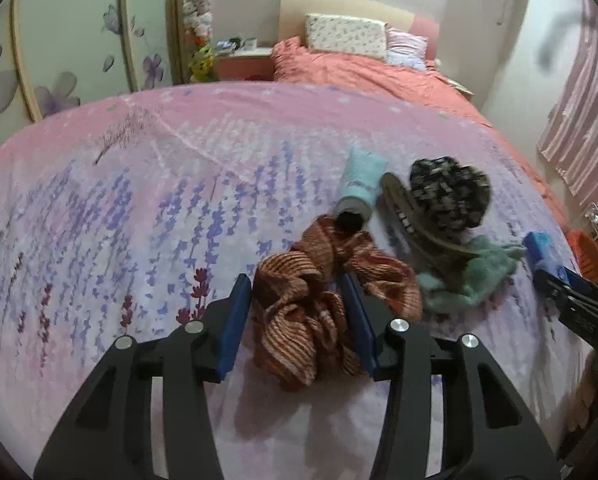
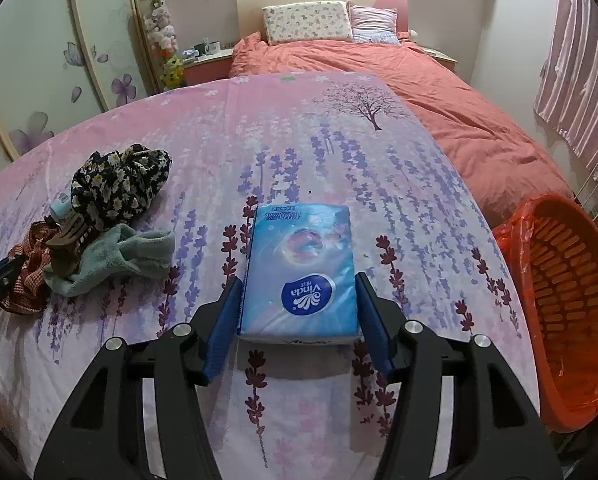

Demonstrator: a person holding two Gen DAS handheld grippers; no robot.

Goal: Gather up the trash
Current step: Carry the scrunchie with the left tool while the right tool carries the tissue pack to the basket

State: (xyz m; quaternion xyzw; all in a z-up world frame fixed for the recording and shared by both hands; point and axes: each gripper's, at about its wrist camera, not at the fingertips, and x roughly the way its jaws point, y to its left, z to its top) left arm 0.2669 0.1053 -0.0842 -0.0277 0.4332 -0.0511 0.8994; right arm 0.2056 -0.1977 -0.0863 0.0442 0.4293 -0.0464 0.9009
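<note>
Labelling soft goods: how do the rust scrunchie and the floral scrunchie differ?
The rust scrunchie is orange-brown with pale stripes; the floral scrunchie is black with small white flowers. The rust one lies between the left gripper's fingers; the floral one lies further off, beside a hair claw. Both are crumpled fabric on the sheet.

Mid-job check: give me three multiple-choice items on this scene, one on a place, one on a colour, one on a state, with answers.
1. Where is the orange basket?
A. right of the table
B. on the bed
C. under the pile

2. What colour is the tissue pack?
A. green
B. blue
C. red

3. What lies between the left gripper fingers?
A. nothing
B. the hair clip
C. the striped rust cloth

Answers: 1 A, it stands past the table's right edge; 2 B, blue wrapper; 3 C, the cloth bunches between both pads.
</note>
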